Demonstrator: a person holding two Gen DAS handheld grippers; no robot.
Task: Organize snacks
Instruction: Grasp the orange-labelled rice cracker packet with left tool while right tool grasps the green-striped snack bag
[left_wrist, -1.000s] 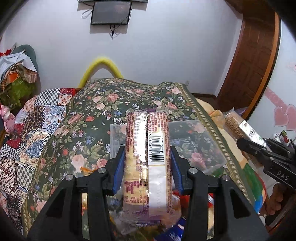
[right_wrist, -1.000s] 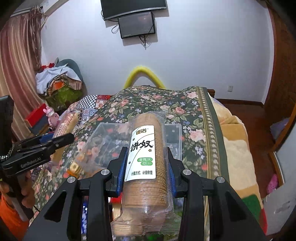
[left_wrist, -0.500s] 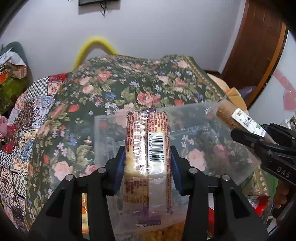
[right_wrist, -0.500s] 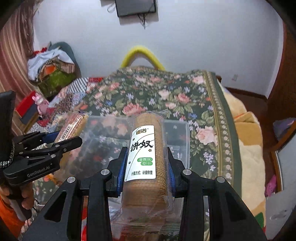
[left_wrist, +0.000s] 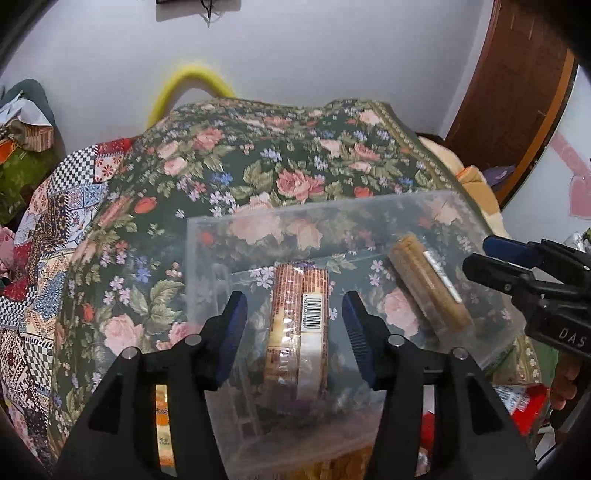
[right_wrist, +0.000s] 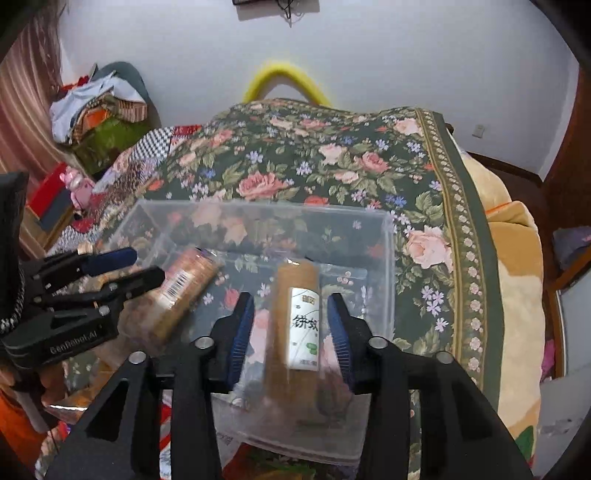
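the snacks here are two long sleeves of biscuits, both inside a clear plastic box that sits on a bed spread with a dark green floral blanket. the sleeve with the barcode lies lengthwise in the left part of the box, seen in the left wrist view between the blue-padded fingers of the left tongs. the jaws stand spread apart, with a gap on each side of the sleeve, so nothing is gripped. the brown round-biscuit sleeve with the white label lies in the right part of the box, between the fingers of the right tongs; these too are parted and clear of the wrapper on both sides. this sleeve looks blurred, so whether it rests on the box floor cannot be told.

in the right wrist view the barcode sleeve lies angled to the left of the labelled one, apart from it, with the left tongs just beside its near end. in the left wrist view the labelled sleeve sits toward the right wall of the box, with the right tongs near it at the frame's right edge.

a yellow curved tube rises behind the bed against the white wall. red snack packets lie near the box's right front corner. a pile of clothes sits to the left of the bed.
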